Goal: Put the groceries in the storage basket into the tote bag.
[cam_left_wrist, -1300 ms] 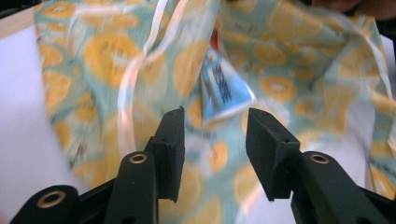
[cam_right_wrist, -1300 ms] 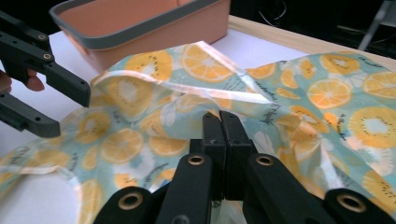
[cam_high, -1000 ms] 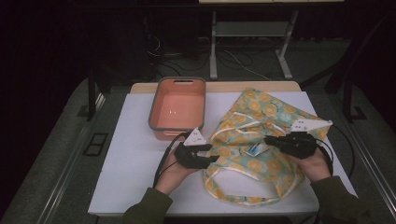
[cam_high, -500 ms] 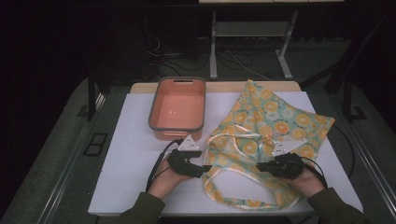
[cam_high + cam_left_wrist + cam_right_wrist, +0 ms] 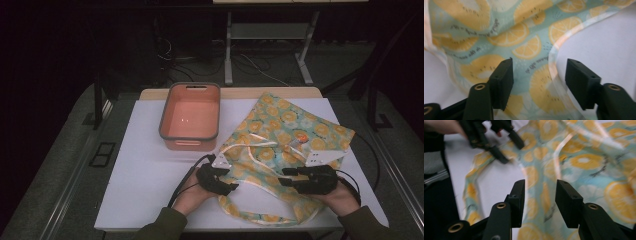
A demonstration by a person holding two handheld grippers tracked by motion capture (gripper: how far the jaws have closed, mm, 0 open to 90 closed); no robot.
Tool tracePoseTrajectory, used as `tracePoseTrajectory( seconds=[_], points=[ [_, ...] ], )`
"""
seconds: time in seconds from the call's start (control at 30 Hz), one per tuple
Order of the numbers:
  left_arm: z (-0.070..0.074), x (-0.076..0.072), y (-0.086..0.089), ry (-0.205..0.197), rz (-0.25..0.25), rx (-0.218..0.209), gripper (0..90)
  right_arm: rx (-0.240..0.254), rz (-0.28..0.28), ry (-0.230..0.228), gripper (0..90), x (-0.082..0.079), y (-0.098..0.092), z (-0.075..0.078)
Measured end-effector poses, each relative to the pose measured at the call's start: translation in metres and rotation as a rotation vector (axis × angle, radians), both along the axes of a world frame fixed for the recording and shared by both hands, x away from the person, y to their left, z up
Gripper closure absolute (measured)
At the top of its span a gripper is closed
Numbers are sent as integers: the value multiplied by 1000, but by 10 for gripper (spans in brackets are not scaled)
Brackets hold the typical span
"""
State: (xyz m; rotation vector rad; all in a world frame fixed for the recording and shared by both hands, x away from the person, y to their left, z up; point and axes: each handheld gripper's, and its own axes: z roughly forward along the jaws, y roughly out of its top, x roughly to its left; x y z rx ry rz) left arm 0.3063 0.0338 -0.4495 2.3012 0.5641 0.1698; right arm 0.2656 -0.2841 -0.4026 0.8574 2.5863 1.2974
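A cloth bag (image 5: pixel 282 132) printed with orange slices on pale green lies rumpled on the right half of the white table (image 5: pixel 145 170), its pale straps (image 5: pixel 250 150) looping toward the front. My left gripper (image 5: pixel 230 189) stands open at the bag's near left edge. In the left gripper view its jaws straddle the printed cloth (image 5: pixel 524 50) and a pale hem (image 5: pixel 552 53). My right gripper (image 5: pixel 284 178) points left over the bag's near part, also open. In the right gripper view (image 5: pixel 540 186) the cloth (image 5: pixel 584 162) lies below, blurred, with nothing between the jaws.
A salmon-coloured bin (image 5: pixel 191 117) with a grey rim stands behind the left gripper, beside the bag. The table's front edge lies just under both hands. The other hand and its gripper (image 5: pixel 496 135) appear far off in the right gripper view.
Both grippers have drawn back toward the table's front edge. The right one came off the bag's far right corner and now points left over its near part.
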Motion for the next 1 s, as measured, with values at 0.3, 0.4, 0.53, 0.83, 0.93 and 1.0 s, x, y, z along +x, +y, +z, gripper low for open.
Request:
tracePoseTrajectory(
  seconds=[0.3,0.4,0.53,0.83,0.93,1.0],
  points=[
    [0,3,0,-28,-20,-1,890,-122,39,35,535,-15,1,-22],
    [2,5,3,-11,-4,-38,895,-161,49,61,510,-14,2,-30],
    [7,7,9,10,18,-113,896,-195,81,81,489,-15,6,-36],
    [15,7,14,29,30,-207,898,-281,59,41,807,-15,7,-36],
    [16,6,14,32,30,-213,898,-290,56,36,883,-15,7,-36],
    [17,6,15,32,29,-216,898,-287,54,38,889,-14,6,-36]
  ],
)
